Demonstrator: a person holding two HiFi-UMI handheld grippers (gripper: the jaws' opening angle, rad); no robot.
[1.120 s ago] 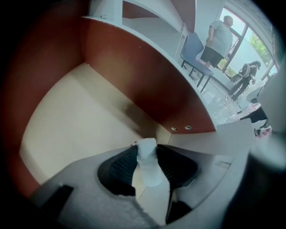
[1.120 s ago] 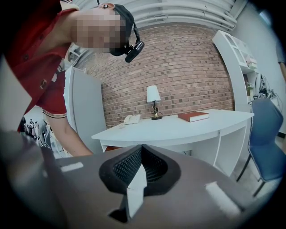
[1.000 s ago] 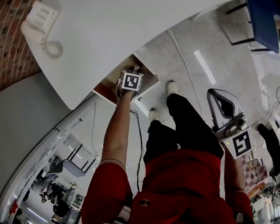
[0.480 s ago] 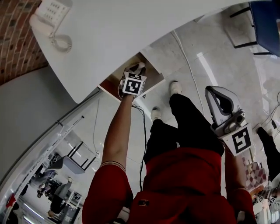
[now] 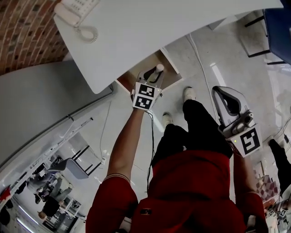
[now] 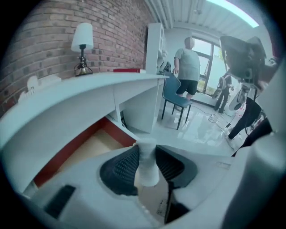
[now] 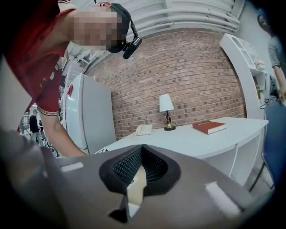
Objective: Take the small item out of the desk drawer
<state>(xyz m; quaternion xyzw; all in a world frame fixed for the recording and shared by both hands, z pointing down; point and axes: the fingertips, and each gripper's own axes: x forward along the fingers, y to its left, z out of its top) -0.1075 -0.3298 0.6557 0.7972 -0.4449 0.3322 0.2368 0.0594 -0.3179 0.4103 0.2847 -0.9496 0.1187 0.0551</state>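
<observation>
Between the pads of my left gripper (image 5: 154, 73) stands a small white bottle-shaped item (image 6: 146, 166), upright and clamped at its middle. The gripper (image 6: 145, 154) hangs just above the open desk drawer (image 5: 174, 68), whose tan floor (image 6: 96, 145) and red-brown side show below. In the head view the item's white top (image 5: 159, 67) pokes past the marker cube. My right gripper (image 5: 223, 101) is held low at my right side, away from the white desk (image 5: 159, 27). Its jaws (image 7: 142, 150) meet at the tips with nothing between them.
A white telephone (image 5: 75, 11) sits on the desk's far left. A lamp (image 7: 166, 109) and a red book (image 7: 208, 127) are also on the desk. A blue chair (image 6: 176, 96) and a standing person (image 6: 187, 65) are beyond the desk end. A cable (image 5: 150, 136) hangs beside my left arm.
My left gripper has lifted up and out of the drawer with the white item in it, which now shows above the marker cube. The right gripper has stayed at my side.
</observation>
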